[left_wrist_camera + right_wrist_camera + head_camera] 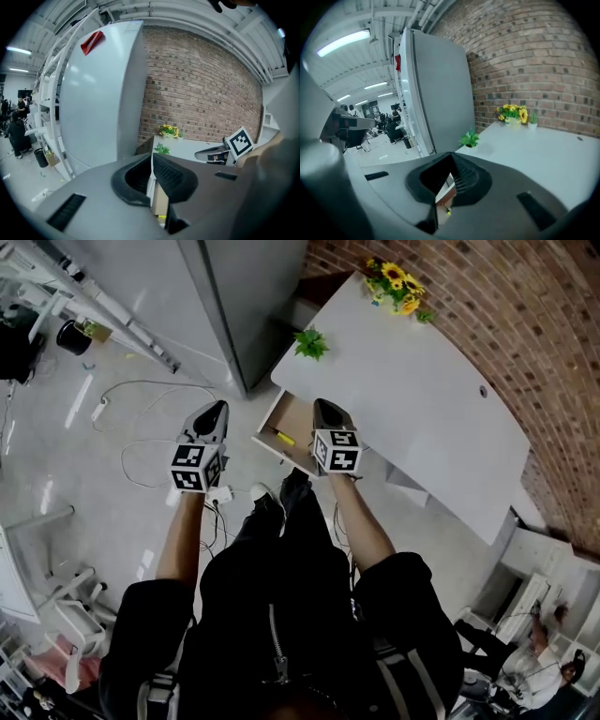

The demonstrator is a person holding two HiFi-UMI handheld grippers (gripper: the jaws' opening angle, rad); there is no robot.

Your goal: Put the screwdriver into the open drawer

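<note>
The yellow-handled screwdriver (283,438) lies inside the open wooden drawer (298,418) under the near left corner of the white table (422,399). My left gripper (217,408) hangs over the floor to the left of the drawer, shut and empty. My right gripper (323,407) hovers above the drawer's right part, also shut with nothing in it. In the left gripper view the jaws (151,157) meet at their tips, and a yellow bit of the screwdriver (161,217) shows below them. The right gripper view shows shut jaws (451,161) over the drawer's brown wall (446,195).
A tall grey cabinet (234,296) stands left of the table. A small green plant (310,343) and a pot of sunflowers (396,285) sit on the tabletop by the brick wall (525,324). Cables (141,442) trail over the floor. Another person (539,652) is at lower right.
</note>
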